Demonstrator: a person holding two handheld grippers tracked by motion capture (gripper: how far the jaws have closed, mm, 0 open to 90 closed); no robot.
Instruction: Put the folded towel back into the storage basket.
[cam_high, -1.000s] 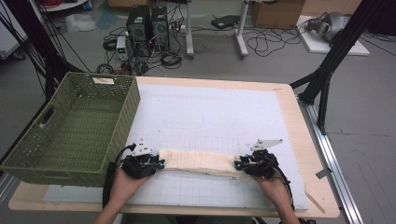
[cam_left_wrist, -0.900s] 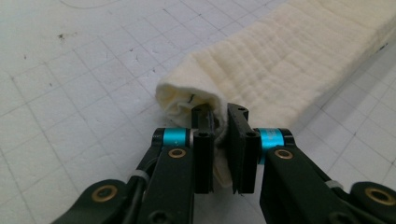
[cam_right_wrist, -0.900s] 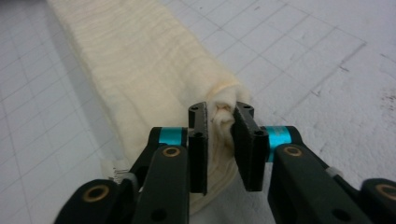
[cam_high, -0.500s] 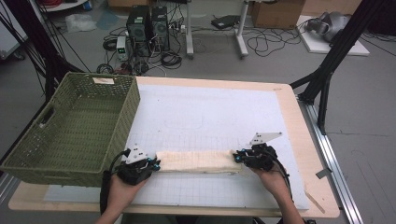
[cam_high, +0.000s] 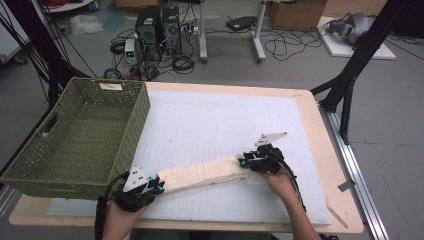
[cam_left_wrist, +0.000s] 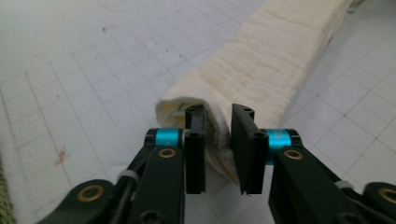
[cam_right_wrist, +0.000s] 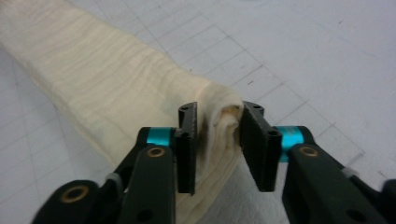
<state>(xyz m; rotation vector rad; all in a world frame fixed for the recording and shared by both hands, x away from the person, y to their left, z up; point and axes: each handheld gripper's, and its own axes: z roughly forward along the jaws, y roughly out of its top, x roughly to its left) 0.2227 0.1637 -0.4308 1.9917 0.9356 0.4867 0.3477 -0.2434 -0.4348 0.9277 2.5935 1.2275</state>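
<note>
Your left gripper (cam_left_wrist: 217, 140) has its 2 jaws set either side of the bunched near end of the folded cream towel (cam_high: 202, 172). They have just been opening, and you can see a sliver of daylight beside the cloth, so the grip looks released rather than clenched. Your right gripper (cam_right_wrist: 218, 140) is the same at the other end: the jaws have just been opening, the folded edge sits between them, and the right pad stands off the cloth.

The towel lies on the table as 1 long narrow strip, slanting from your left hand (cam_high: 120, 220) up towards your right hand (cam_high: 280, 180). I judge the folding into a strip as done. What is left is probably another fold or moving it into the green basket (cam_high: 75, 135), which stands to the left with nothing in it.

The white grid mat (cam_high: 225, 120) covers the wooden table (cam_high: 320, 150). Beyond it you have grey floor, computer towers (cam_high: 159, 27), loose cables (cam_high: 285, 47) and black stand legs (cam_high: 357, 65).
</note>
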